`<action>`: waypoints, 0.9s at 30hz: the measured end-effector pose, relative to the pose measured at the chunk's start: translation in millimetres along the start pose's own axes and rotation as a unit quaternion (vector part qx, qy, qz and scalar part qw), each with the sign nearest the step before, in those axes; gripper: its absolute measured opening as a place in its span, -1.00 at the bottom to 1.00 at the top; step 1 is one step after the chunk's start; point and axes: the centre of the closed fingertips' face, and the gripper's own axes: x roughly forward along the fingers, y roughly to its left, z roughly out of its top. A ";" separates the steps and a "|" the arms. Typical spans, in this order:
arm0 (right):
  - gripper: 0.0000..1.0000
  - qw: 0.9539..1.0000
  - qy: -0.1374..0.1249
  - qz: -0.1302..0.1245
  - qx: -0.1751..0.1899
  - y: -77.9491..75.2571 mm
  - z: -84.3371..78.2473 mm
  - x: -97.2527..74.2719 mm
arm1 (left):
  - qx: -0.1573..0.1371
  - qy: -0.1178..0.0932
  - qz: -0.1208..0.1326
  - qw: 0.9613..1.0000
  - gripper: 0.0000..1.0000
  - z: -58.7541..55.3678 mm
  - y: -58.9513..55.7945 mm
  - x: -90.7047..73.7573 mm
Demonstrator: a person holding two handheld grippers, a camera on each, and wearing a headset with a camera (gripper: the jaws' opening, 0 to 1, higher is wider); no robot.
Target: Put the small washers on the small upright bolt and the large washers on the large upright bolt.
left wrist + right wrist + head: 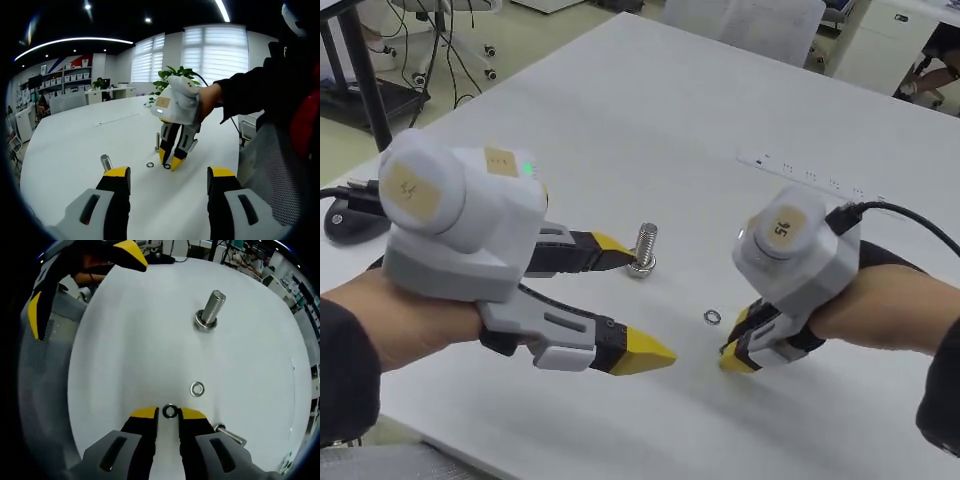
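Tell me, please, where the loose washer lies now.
In the head view the loose washer lies flat on the white table between the large bolt and the right gripper, nearer the gripper, whose jaws pinch another washer.

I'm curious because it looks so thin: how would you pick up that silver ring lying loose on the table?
Pinch the washer across its outer rim, coming straight down from above: it lies flat on the table, so only its edges offer grip.

White bench (650, 120) carried a white power strip (810, 176), potted plant (172, 76) stood before window blinds (215, 50)
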 end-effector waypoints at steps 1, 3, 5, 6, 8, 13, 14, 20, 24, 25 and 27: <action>-0.65 1.000 0.000 0.001 0.002 0.2 0.0 -0.2 | 0.000 0.000 0.000 1.000 0.23 0.0 -0.3 -0.4; -0.66 1.000 -0.003 0.004 0.000 0.2 -0.4 -0.8 | 0.000 0.001 0.000 1.000 0.23 -0.2 -0.8 -1.0; -0.66 1.000 -0.005 0.005 -0.004 0.6 -0.2 -0.9 | 0.000 0.001 0.000 1.000 0.22 0.0 -1.3 -1.5; -0.67 1.000 -0.007 0.006 -0.007 0.5 0.0 -1.0 | 0.000 0.001 0.000 1.000 0.22 0.0 -1.6 -1.7; -0.68 1.000 -0.008 0.006 -0.011 0.1 0.0 -1.0 | 0.000 0.002 0.000 1.000 0.22 -0.2 -1.7 -2.0; -0.71 1.000 -0.005 0.005 -0.014 -0.9 -0.3 -1.2 | -0.001 0.002 -0.001 1.000 0.22 -0.5 -1.7 -2.1; -0.71 1.000 -0.005 0.006 -0.013 -1.2 -0.4 -1.1 | -0.001 0.003 -0.001 1.000 0.22 -0.8 -1.8 -2.1; -0.72 1.000 -0.002 0.006 -0.005 -2.8 -0.9 -0.7 | -0.002 0.006 -0.003 1.000 0.21 -1.9 -2.3 -0.6; -0.73 1.000 0.002 0.006 0.008 -3.1 -1.7 -0.9 | -0.003 0.007 -0.004 1.000 0.21 -2.4 -2.1 0.4; -0.73 1.000 0.002 0.006 0.009 -3.2 -1.1 -0.9 | -0.003 0.007 -0.003 1.000 0.21 -2.5 -1.9 0.5; -0.73 1.000 0.004 0.005 0.010 -3.0 -0.7 -0.6 | -0.003 0.007 -0.004 1.000 0.21 -2.6 -1.8 0.5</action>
